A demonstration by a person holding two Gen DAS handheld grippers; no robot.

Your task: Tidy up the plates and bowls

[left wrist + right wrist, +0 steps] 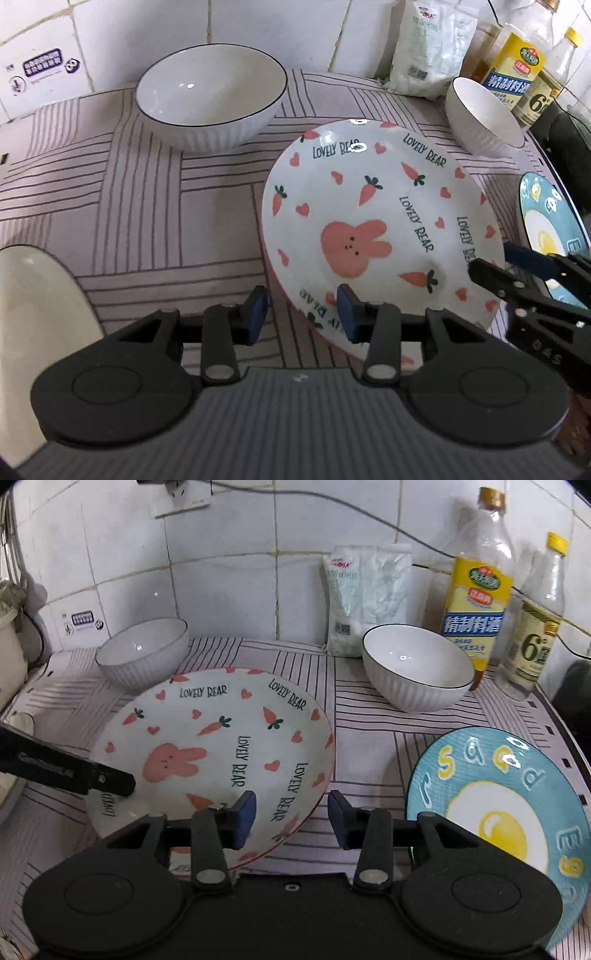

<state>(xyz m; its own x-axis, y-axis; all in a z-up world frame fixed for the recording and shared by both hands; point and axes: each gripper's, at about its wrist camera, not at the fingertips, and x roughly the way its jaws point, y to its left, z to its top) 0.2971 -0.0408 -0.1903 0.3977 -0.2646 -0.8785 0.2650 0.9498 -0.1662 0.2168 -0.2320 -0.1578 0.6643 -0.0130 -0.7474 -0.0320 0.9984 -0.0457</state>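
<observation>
The left gripper [302, 312] has its two blue-padded fingers spread apart, one on each side of the near rim of the rabbit plate [373, 221]. One pad is over the plate's inner surface and the other is outside the rim, above the cloth. The jaws are not closed on the rim; there is clear space between them. The right gripper [291, 819] is also released. Its left pad sits over the right part of the same plate [210, 749], and its right pad is outside the rim, above the striped tablecloth [369, 753]. Whether any pad really touches the plate, I cannot tell.

The rabbit plate is white with pink carrots, hearts, a pink rabbit and the words "LOVELY BEAR". It lies on the tablecloth in the middle of the counter. Just to its right there is the blue egg plate [506, 805], with a fried egg picture and yellow and white letters; the two plates are apart.

Behind the rabbit plate, on the left, stands a white ribbed bowl with a dark rim [210, 96]. A second white bowl [417, 668] of the same kind stands behind on the right, near the wall. Next to this bowl a white bag [365, 598] leans against the tiled wall [221, 572]. Further right stand a cooking wine bottle [480, 590] with a yellow label and a smaller clear bottle [535, 627].
</observation>
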